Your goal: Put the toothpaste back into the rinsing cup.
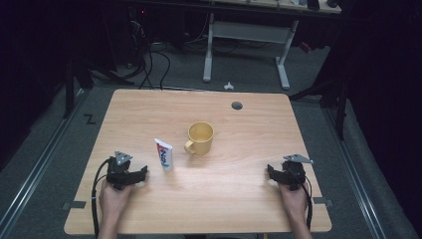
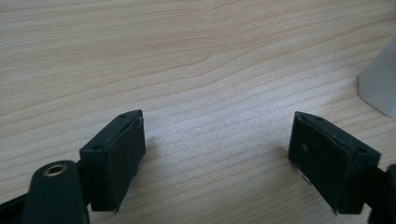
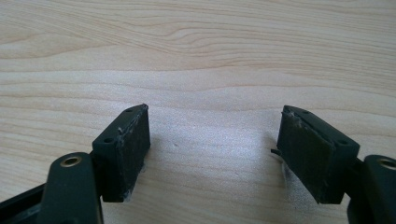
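Matt pale wood-grain table (image 1: 239,199), glossy yellow mug (image 1: 201,138), smooth white plastic tube (image 1: 164,155).

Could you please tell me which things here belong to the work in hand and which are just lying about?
In the work:
- toothpaste tube, standing upright nearest the left hand-held gripper, whose jaws are open
- yellow mug, just beyond the tube

Lying about:
- white desk frame on the floor behind
- cables on the floor
- table's grommet hole

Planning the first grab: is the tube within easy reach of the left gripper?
Probably yes. The left gripper sits open beside the upright tube, with bare table between them.
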The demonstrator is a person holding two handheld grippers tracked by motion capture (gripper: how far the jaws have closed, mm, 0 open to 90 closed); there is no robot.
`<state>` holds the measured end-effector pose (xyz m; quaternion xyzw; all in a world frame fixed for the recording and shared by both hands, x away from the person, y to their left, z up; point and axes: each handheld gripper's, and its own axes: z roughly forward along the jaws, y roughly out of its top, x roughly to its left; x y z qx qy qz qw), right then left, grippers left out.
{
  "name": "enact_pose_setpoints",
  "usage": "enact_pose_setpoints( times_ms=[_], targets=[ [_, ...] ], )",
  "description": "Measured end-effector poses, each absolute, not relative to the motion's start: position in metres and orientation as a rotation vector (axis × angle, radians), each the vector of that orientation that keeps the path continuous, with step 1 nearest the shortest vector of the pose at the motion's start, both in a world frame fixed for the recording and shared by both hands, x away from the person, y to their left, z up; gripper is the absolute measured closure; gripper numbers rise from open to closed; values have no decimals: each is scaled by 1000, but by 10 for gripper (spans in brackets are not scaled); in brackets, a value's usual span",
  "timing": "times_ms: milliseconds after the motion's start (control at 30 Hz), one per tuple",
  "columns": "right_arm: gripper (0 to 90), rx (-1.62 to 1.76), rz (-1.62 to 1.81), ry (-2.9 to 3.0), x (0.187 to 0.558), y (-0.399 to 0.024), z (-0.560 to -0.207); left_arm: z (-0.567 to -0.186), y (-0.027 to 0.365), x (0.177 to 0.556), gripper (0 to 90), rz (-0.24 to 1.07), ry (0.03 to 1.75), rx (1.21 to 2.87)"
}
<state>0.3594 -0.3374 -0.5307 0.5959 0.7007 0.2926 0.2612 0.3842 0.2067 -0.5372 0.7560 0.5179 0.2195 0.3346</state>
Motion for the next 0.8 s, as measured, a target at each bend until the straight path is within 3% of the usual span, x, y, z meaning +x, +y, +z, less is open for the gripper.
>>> enact_pose_setpoints(
  times_ms=[800],
  targets=[
    [258,1613,790,1897,359,-337,-531,-536,204,382,208,568,1353,1981]
  ],
)
